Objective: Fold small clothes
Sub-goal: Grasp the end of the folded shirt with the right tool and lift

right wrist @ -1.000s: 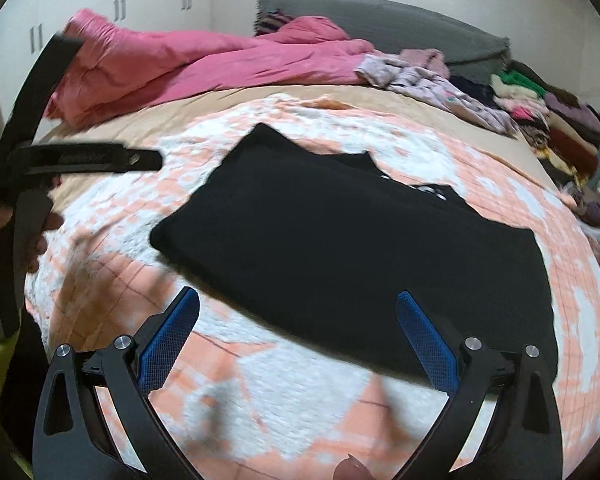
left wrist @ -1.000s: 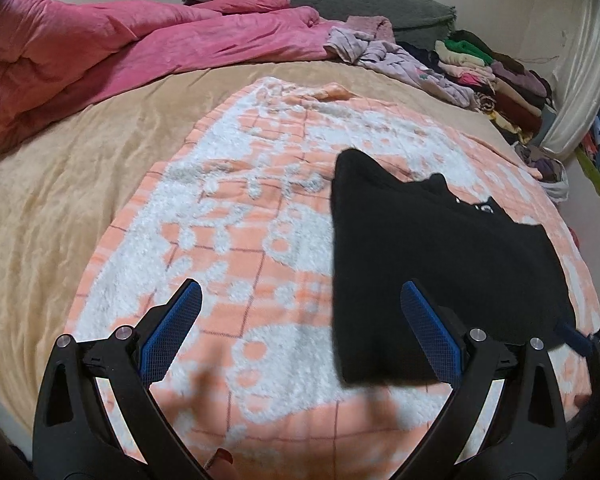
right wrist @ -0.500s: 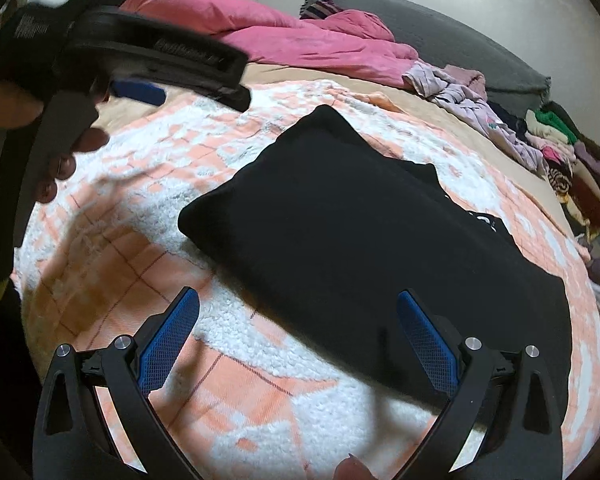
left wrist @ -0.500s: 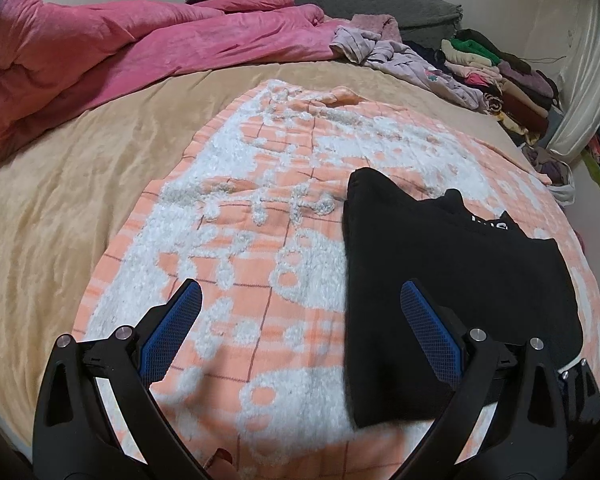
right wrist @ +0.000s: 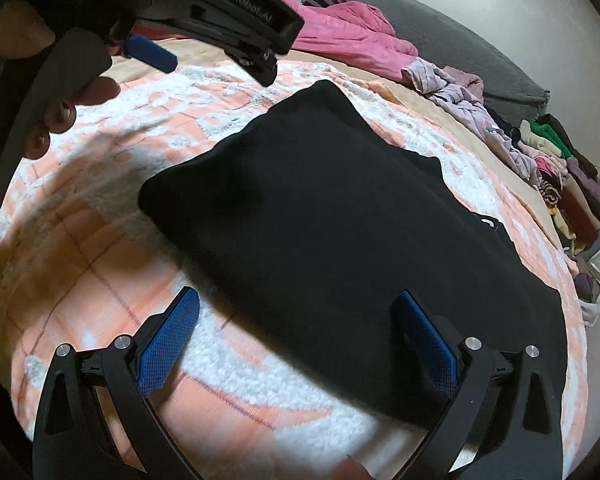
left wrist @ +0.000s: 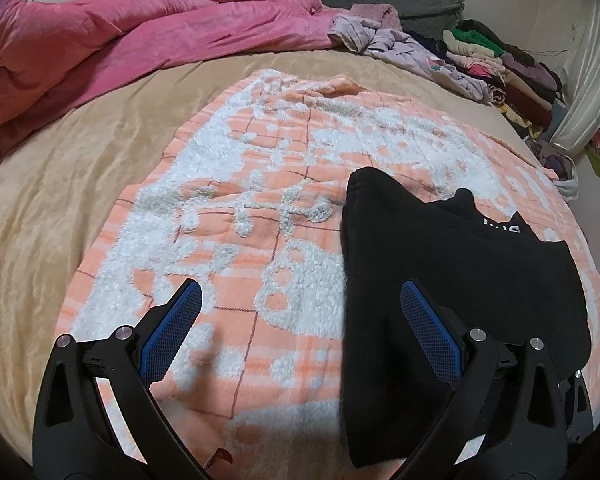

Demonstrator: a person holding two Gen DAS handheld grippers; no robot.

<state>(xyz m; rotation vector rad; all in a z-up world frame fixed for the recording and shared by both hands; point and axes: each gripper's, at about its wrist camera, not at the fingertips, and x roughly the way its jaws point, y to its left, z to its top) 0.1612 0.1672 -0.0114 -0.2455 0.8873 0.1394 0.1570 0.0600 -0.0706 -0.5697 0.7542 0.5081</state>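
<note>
Folded black garment (left wrist: 452, 280) lying flat on an orange-and-white fleecy blanket (left wrist: 236, 216), at the lower right of the left wrist view, across the middle of the right wrist view (right wrist: 340, 220). Spread over a tan bedsheet (left wrist: 52, 200). Behind it, upper left of the frame, a crumpled pink duvet (left wrist: 140, 36); farther back, a grey headboard cushion (left wrist: 416, 4). Upper right, loose lilac clothes (left wrist: 412, 52) beside a stack of folded clothes (left wrist: 500, 64) along the wall. Nothing lying on top of the garment.

Left gripper (left wrist: 300, 328) spread wide, empty, hovering low over the blanket, right finger above the garment's near edge. Right gripper (right wrist: 296, 336) likewise wide apart, gripping nothing, straddling the garment's near hem. In the right wrist view, upper left, the left gripper's black frame (right wrist: 204, 12) and a person's hand (right wrist: 56, 104) on its handle, partly blocking the blanket beyond.

Compared with half a second ago: garment a little lower and larger in both views, both tools nearer to it; left gripper's frame now higher and closer in the right wrist view. Finger spread unchanged.

Blanket tufted, woolly, crossed by thin dark grid lines. Garment matte, soft knit, roughly rectangular with rounded far corner; small white lettering (left wrist: 504, 227) near its far edge. Finger pads (left wrist: 172, 336) blue, cross-hatched, on black plastic arms.
</note>
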